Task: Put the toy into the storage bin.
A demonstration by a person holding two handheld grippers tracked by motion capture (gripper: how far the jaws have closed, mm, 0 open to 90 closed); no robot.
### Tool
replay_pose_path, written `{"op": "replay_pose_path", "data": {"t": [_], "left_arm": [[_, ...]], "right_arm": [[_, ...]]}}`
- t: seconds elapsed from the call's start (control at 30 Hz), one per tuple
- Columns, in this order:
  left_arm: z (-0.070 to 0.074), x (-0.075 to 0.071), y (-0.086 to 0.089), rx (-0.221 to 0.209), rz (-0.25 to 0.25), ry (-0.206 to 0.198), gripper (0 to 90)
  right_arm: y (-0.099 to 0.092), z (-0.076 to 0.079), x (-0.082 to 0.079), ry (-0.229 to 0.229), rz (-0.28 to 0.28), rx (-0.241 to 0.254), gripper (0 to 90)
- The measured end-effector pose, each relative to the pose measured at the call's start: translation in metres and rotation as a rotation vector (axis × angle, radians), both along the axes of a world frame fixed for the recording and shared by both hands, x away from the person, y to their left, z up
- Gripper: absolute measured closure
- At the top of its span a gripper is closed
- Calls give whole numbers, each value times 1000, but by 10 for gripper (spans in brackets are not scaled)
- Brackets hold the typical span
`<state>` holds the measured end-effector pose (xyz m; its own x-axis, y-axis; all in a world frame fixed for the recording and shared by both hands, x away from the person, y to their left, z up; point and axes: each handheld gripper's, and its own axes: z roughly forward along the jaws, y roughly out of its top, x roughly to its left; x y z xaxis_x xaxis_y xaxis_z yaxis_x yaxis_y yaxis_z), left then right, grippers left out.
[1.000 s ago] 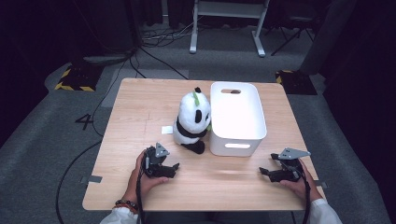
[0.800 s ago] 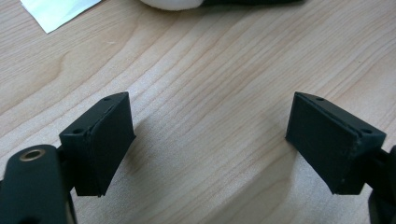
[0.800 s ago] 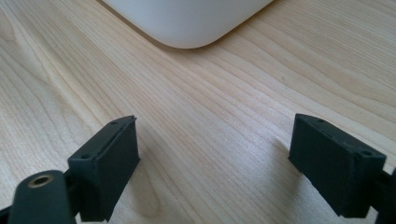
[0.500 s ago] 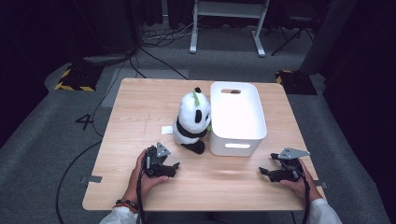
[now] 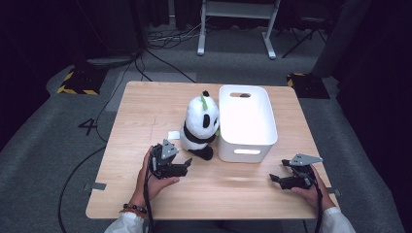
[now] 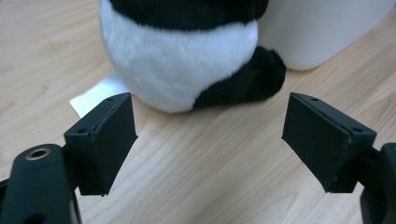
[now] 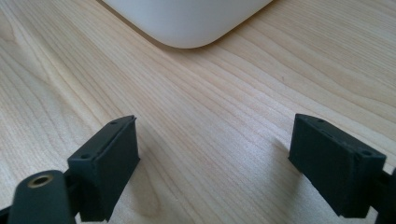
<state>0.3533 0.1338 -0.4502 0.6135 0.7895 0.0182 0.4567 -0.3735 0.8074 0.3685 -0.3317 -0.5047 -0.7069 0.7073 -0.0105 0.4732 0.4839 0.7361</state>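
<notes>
Left tongs: left tongs (image 5: 187, 164) sit near the counter's front edge, left of centre, in the person's left hand (image 5: 154, 180); the jaws stand wide with nothing between them and have just opened a little further. They point at the lower body of the panda plush toy (image 5: 199, 127).

Right tongs: right tongs (image 5: 275, 178) rest low over the counter's front right corner in the right hand (image 5: 311, 190), jaws wide and empty, aimed at bare wood with the rounded near corner of the white bin (image 7: 187, 21) beyond.

Panda: sits upright in the middle of the counter (image 5: 145, 114), its right flank touching or just beside the bin's left wall. In the left gripper view its white belly and one black foot (image 6: 243, 84) lie just ahead of the jaws, not between them.

Bin: white bin (image 5: 245, 121) stands on the right half of the counter, open side up; its inside looks empty, though glare washes it out.

Paper: a small white slip (image 5: 174, 135) lies flat just left of the toy.

Progress: by my reading the job is putting the panda into the bin, and it is at the very start. Nothing is gripped, nothing is in the bin.

Left to do: close in on the toy, grip it, lift it over the bin wall, release.
</notes>
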Motion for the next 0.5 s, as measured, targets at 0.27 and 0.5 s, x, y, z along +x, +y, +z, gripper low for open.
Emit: {"op": "replay_pose_path", "data": {"t": [0.27, 0.5], "left_arm": [[13, 4, -8, -15, -10, -24, 160], [29, 10, -13, -29, -9, -67, 160]], "right_arm": [[0, 0, 0, 0, 0, -1, 156], [0, 0, -1, 1, -5, -1, 156]]}}
